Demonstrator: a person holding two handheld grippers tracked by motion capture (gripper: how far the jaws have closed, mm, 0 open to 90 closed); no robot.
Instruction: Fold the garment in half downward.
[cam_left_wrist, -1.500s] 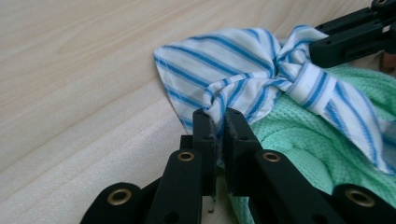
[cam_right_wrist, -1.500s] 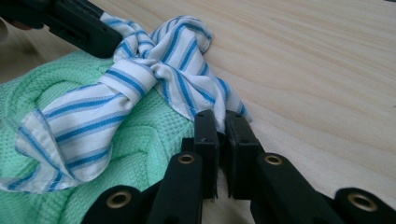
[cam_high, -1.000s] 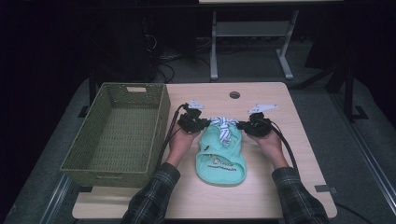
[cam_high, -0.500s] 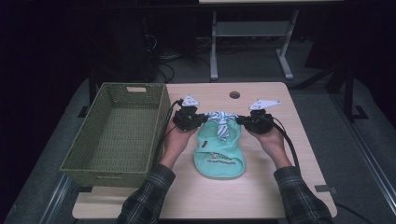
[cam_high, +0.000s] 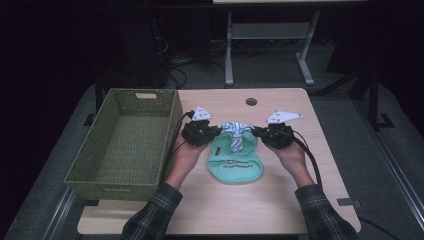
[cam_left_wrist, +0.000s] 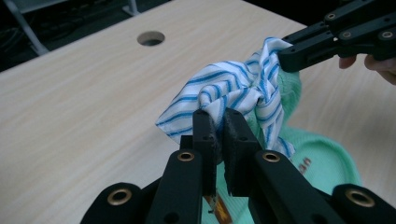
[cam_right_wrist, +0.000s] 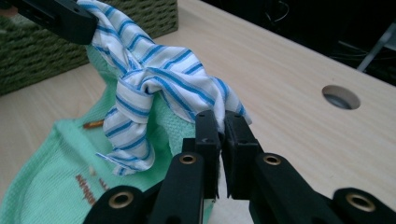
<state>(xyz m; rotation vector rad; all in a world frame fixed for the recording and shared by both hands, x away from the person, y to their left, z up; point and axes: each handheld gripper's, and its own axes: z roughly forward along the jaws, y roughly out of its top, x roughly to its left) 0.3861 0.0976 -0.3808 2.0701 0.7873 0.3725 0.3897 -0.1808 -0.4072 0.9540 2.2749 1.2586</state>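
A small mint-green garment with a blue-and-white striped collar hangs partly lifted over the table's middle, its lower part resting on the wood. My left gripper is shut on the collar's left end. My right gripper is shut on the collar's right end. The striped cloth is stretched between the two, with the green body drooping below it. In the left gripper view the right gripper's black jaws come in from the upper right and pinch the cloth.
A green woven basket stands at the table's left, close to my left hand. A round cable hole sits in the tabletop behind the garment. Bare wood runs along the near edge.
Both grippers have carried the garment's collar end farther from the person and lifted it. The green body has been drawn along and now lies shorter on the table.
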